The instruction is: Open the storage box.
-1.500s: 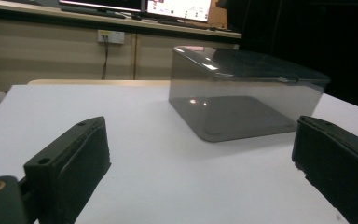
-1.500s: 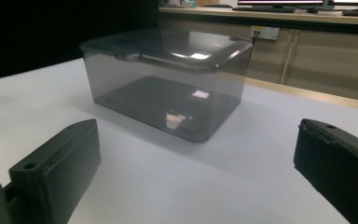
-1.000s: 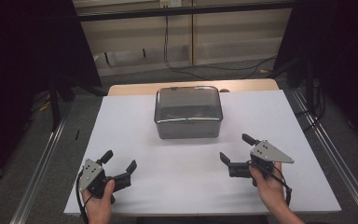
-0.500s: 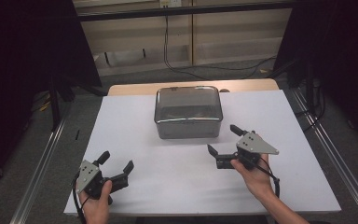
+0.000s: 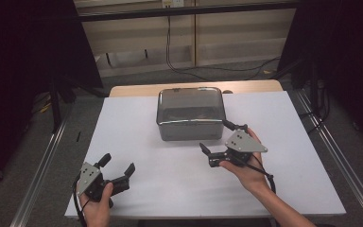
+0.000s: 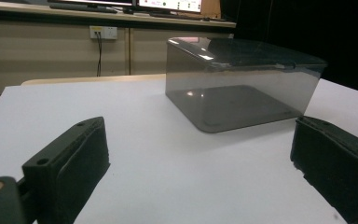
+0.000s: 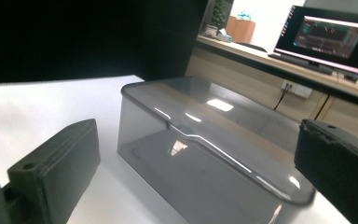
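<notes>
- The smoky grey lidded box (image 5: 190, 113) sits at the middle of the white table (image 5: 123, 123), toward its far edge, lid on.
- The right gripper (image 5: 220, 143) hangs just beside the box's near right corner, hand tilted inward, jaws spread wide and empty.
- The left gripper (image 5: 118, 169) rests low at the near left edge, well apart from the box, jaws wide, holding nothing.

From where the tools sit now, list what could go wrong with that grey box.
1. The right tool is open beside the translucent grey box, near its front right corner. A jaw could bump the wall and slide the box across the smooth white table.
2. The lid is glossy with rounded edges, so a grip on its rim might slip.
3. The left tool sits open and well short of the box, so it cannot steady it yet.
</notes>
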### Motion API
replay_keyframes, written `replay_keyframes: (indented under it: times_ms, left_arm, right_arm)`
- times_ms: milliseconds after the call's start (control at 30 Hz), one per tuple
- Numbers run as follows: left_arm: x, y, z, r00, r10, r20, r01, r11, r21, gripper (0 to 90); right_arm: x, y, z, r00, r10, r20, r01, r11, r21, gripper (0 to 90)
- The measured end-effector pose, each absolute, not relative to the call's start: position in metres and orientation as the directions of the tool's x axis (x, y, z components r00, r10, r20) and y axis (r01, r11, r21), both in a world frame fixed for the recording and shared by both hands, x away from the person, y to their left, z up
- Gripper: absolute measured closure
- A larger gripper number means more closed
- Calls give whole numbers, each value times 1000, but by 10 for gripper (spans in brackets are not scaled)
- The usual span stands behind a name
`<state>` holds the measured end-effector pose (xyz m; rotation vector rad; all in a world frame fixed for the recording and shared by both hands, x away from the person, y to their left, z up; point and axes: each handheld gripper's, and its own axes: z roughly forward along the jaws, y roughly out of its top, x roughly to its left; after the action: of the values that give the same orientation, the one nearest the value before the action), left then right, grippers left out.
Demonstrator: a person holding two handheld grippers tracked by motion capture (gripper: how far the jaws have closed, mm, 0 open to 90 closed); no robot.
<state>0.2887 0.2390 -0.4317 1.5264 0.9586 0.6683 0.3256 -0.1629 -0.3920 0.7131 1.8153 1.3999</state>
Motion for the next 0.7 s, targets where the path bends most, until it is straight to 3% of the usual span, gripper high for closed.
replay_keyframes:
  times_ms: [433, 700]
  left_arm:
    - [290, 237, -432, 511, 855, -90, 200, -16, 980, 41]
    - [287, 235, -433, 520, 850, -86, 201, -24, 979, 40]
  right_arm:
    - [343, -141, -396, -559, 709, -431, -88, 466, 880, 35]
    - [354, -131, -405, -460, 635, -621, -184, 616, 766, 88]
